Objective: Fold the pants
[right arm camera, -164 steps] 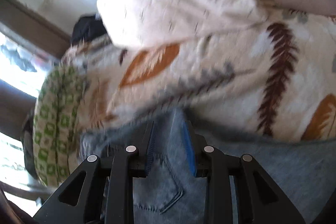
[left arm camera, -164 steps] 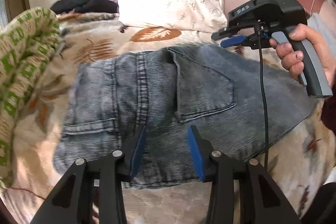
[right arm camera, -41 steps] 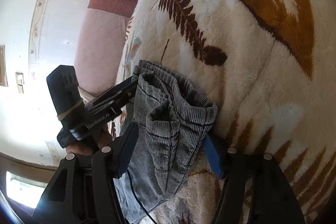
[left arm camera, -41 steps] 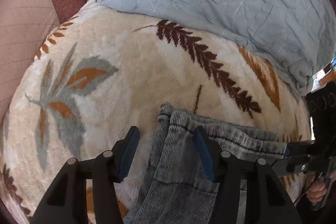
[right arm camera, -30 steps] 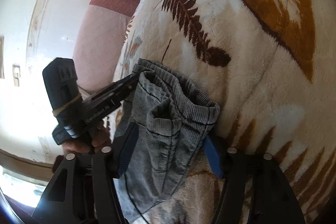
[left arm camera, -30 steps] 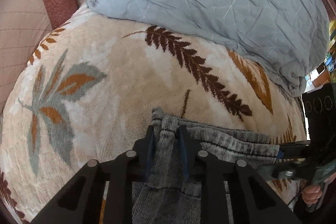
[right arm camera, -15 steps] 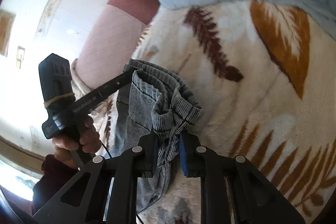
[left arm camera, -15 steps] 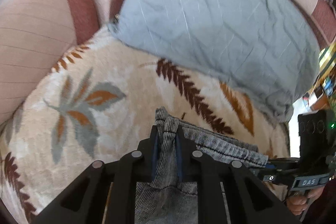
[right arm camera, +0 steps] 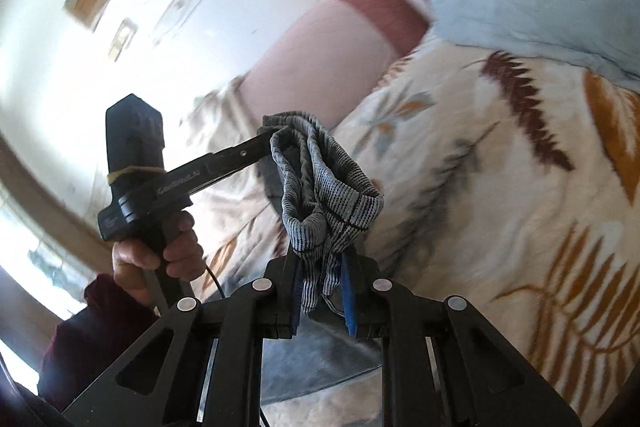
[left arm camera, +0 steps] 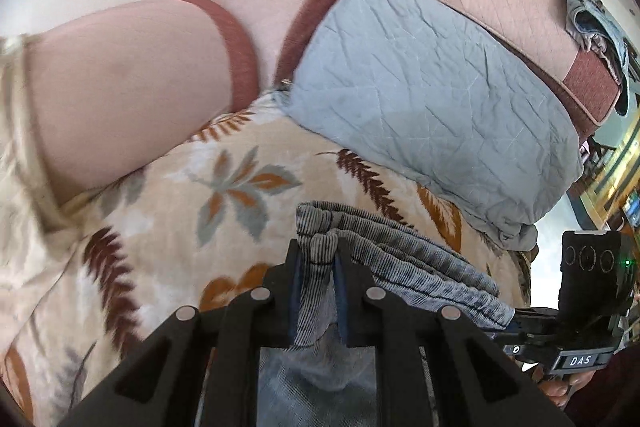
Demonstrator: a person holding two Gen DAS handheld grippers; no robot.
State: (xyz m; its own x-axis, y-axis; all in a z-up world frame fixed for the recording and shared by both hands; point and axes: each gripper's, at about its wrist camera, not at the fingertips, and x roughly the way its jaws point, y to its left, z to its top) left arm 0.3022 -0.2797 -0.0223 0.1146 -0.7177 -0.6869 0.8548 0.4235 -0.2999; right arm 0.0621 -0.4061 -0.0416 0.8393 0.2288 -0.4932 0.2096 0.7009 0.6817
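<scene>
**Pants hem raised off the blanket**

Grey ribbed denim pants point(left arm camera: 394, 259): the left gripper point(left arm camera: 316, 267) and right gripper point(right arm camera: 322, 281) each pinch a hem corner, held above the cream leaf-print fleece blanket point(left arm camera: 168, 211). Half a second ago the hem hung lower; now more pink headboard point(left arm camera: 120, 79) shows.

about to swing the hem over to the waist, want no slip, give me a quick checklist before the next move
1. Left hand-held gripper shut on pants hem: ok.
2. Right hand-held gripper shut on the other hem corner: ok.
3. Hem lifted off the leaf-print blanket: ok.
4. Hem edge flat between the grippers: not ok, it sags bunched.
5. Waistband lying flat: cannot tell, out of view.
6. Blue quilt apart from the pants: ok.
</scene>
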